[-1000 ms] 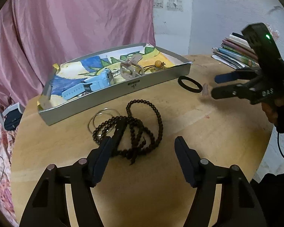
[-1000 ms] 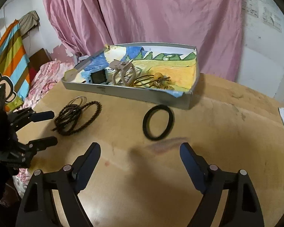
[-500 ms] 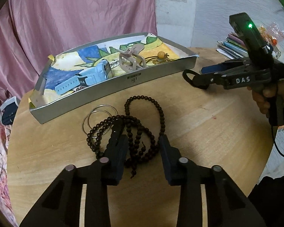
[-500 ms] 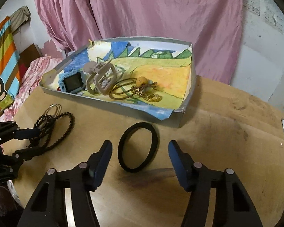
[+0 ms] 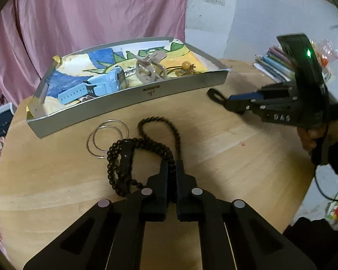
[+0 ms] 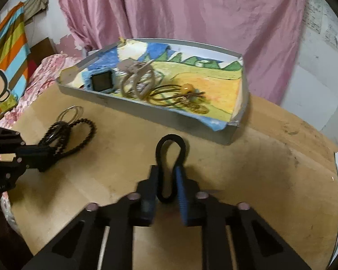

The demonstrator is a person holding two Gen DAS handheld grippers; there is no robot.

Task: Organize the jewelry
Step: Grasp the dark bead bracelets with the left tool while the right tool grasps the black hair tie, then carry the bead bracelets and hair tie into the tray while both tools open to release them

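A dark bead necklace lies bunched on the round wooden table, and my left gripper is shut on its right strands. Two thin silver bangles lie beside it. My right gripper is shut on a black ring-shaped band, squeezed into a narrow loop just in front of the grey tray. The tray holds a blue watch, a beige hair claw, and a yellow-bead cord with a gold chain. In the left wrist view the right gripper grips the band.
A pink curtain hangs behind the table. A stack of books sits at the table's far right edge. A striped cloth and floral bedding lie past the left edge. The person's hand holds the right gripper's handle.
Both grippers went from open to shut. The left one closed on the bead necklace strands. The right one moved forward to the black band and squeezed it into a narrow loop.
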